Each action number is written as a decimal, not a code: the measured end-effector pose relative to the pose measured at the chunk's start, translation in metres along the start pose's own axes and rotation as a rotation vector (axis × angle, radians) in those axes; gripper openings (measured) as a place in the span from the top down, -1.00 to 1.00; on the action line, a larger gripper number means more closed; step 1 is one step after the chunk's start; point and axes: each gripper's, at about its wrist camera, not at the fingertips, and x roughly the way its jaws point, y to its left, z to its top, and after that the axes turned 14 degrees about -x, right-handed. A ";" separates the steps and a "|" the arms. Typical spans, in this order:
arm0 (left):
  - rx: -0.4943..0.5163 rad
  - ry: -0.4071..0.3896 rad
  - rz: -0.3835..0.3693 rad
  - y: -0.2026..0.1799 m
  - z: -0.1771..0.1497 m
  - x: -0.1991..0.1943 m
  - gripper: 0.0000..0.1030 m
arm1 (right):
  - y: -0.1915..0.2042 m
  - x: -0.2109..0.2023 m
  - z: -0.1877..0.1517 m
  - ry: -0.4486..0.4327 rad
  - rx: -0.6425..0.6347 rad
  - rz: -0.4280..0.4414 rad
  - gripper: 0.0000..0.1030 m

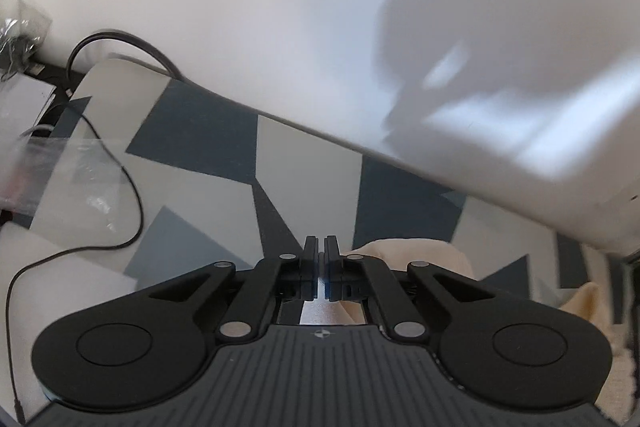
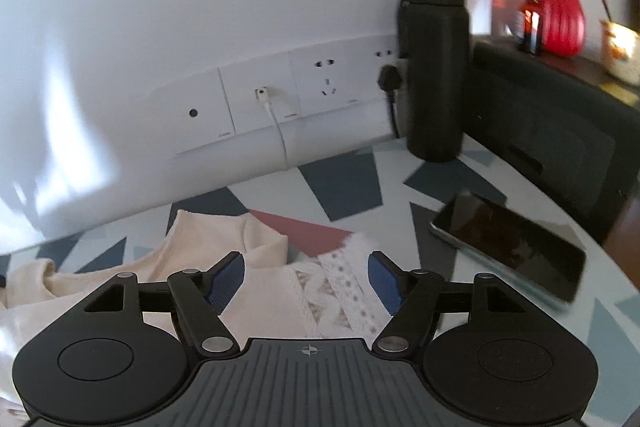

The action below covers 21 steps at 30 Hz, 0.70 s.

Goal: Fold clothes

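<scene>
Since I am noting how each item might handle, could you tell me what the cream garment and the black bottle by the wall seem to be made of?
The cream garment looks like soft matte cloth, probably a knit: it slumps in rounded folds and has an openwork lace panel. The black bottle looks rigid with a matte dark coat and a shiny silver band under the cap, so possibly coated metal, though plastic cannot be ruled out.

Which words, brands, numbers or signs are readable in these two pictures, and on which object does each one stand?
No text can be read in either view.
Small red bottle beside the red vase: it has a label, too blurred to read.
Wall sockets: small marks at the lower corners, too small to read.
Black flask and phone: no visible lettering.
</scene>
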 end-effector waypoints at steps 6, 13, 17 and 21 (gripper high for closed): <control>0.028 -0.046 0.066 0.006 -0.005 -0.001 0.60 | -0.014 0.005 -0.005 0.003 0.017 -0.088 -0.27; 0.123 -0.112 -0.029 0.015 -0.026 -0.051 -0.24 | -0.050 0.006 -0.035 0.079 0.114 -0.176 -0.31; 0.188 -0.112 -0.110 0.017 -0.061 -0.076 -0.30 | -0.057 0.007 -0.048 0.085 0.146 -0.145 -0.44; 0.306 -0.161 -0.127 0.015 -0.104 -0.094 -0.38 | -0.057 0.015 -0.055 0.101 0.157 -0.074 -0.46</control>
